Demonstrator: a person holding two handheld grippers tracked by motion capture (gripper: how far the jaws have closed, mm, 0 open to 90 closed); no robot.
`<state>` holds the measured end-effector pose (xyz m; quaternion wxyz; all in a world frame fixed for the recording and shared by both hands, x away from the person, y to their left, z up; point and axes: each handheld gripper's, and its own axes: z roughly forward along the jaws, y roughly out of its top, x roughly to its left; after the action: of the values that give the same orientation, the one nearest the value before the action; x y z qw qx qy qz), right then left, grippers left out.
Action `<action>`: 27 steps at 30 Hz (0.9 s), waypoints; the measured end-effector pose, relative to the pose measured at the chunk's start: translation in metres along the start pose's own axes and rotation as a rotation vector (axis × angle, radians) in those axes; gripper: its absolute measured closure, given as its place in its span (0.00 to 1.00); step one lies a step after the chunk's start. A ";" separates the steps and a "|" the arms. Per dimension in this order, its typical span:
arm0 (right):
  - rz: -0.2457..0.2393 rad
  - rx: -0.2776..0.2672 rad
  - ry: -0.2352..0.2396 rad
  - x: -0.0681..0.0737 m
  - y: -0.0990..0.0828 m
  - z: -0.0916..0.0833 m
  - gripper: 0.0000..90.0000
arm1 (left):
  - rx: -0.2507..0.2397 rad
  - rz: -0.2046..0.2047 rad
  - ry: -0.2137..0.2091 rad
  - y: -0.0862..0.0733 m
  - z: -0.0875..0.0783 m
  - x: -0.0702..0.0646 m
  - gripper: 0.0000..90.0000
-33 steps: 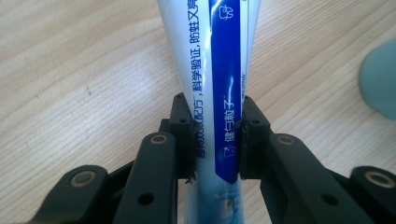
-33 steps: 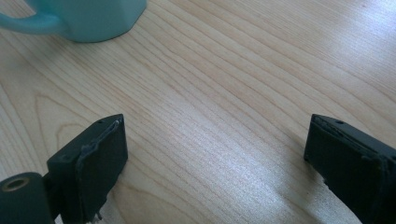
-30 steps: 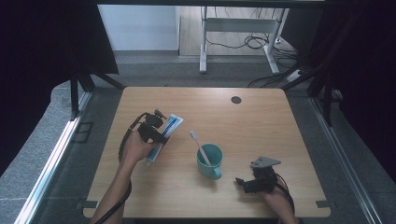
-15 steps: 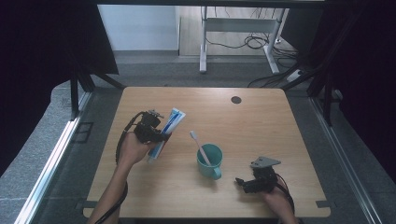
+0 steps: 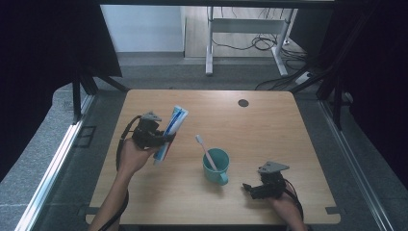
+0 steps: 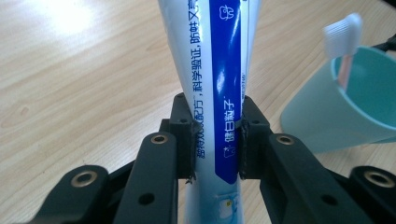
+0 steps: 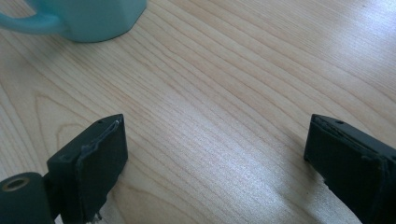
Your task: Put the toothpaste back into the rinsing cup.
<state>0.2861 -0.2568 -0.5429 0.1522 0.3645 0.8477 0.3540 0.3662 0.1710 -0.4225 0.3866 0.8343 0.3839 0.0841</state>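
A white and blue toothpaste tube (image 5: 172, 131) is held off the table, tilted, with my left gripper (image 5: 161, 139) shut on its lower part. In the left gripper view the tube (image 6: 212, 84) runs upward between the two pads of my left gripper (image 6: 215, 140), which press its sides. A teal mug (image 5: 216, 165) stands mid-table with a white and pink toothbrush (image 5: 204, 148) leaning in it; the mug (image 6: 348, 107) and brush head (image 6: 343, 37) lie to the right of the tube. My right gripper (image 5: 250, 188) rests low at the front right, open, with bare wood between the jaws of my right gripper (image 7: 215, 154).
The wooden table (image 5: 269, 125) has a dark round grommet (image 5: 243, 103) at the back. The mug (image 7: 88, 16) and its handle sit just beyond the right gripper's left jaw. Floor, a desk frame and cables lie beyond the far edge.
My left gripper has lifted the toothpaste tube and carried it a little toward the mug, and the tube now stands steeper. The right gripper has stayed put.
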 end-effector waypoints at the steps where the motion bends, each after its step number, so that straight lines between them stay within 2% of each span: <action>1: -0.001 0.000 0.000 0.000 0.000 0.000 0.07 | -0.016 0.005 -0.003 -0.001 -0.002 -0.001 0.81; 4: 0.002 -0.001 0.000 0.000 0.000 0.000 0.07 | -0.063 0.004 -0.012 -0.003 -0.007 -0.002 0.81; 11: -0.001 0.000 0.000 0.000 0.000 0.000 0.07 | -0.172 0.036 -0.036 -0.009 -0.017 -0.005 0.81; 18: -0.001 0.000 0.000 0.000 0.000 0.000 0.07 | -0.242 0.049 -0.052 -0.014 -0.024 -0.009 0.81; 27: -0.001 0.000 -0.001 0.000 0.000 0.000 0.07 | -0.328 0.093 -0.066 -0.019 -0.030 -0.020 0.81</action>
<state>0.2862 -0.2568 -0.5429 0.1527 0.3642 0.8478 0.3540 0.3285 0.1825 -0.4118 0.5254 0.7793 0.3134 0.1359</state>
